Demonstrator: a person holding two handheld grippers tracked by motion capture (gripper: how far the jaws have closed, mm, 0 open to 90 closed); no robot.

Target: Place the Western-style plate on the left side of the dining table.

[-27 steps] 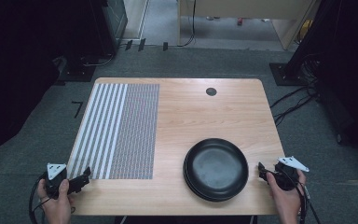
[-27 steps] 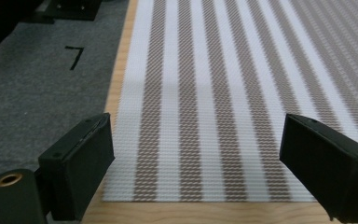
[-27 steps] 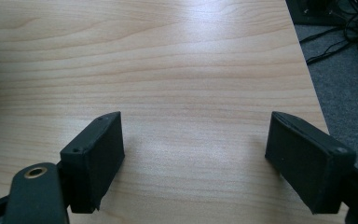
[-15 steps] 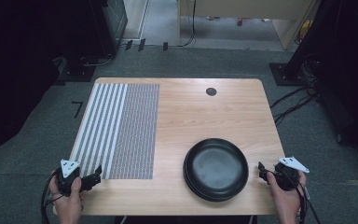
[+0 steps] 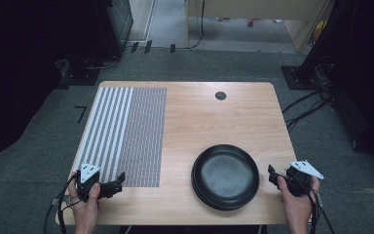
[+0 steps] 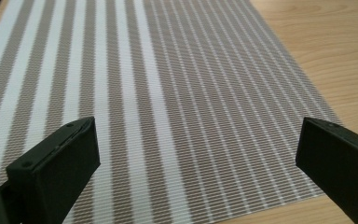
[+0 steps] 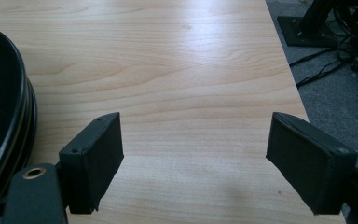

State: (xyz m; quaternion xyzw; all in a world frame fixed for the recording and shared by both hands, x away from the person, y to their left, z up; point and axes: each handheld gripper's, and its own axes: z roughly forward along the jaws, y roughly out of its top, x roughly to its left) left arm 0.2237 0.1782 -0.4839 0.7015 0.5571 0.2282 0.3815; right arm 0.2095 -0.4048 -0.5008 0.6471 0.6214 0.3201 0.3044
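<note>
A grey-and-white striped placemat (image 5: 126, 131) lies on the left half of the wooden table (image 5: 214, 122). A stack of black plates (image 5: 224, 175) sits at the front right. My left gripper (image 5: 118, 181) is held at the front left corner, open, its jaws over the near edge of the placemat (image 6: 168, 70). In its own view the left gripper (image 6: 198, 130) has nothing between its jaws. My right gripper (image 5: 271, 175) is open just right of the plates, close to their rim. The right gripper (image 7: 196, 123) hovers over bare table (image 7: 168, 56), with the plates (image 7: 0, 93) at its left.
A small black round cap (image 5: 220, 95) is set into the far middle of the table. The table's right edge (image 7: 303, 107) runs close to my right gripper. Cables (image 5: 302, 105) and dark stands lie on the grey floor around the table.
My left gripper has moved right and forward, from off the table's front left corner to the placemat's near edge. The right gripper and plates have stayed put.
</note>
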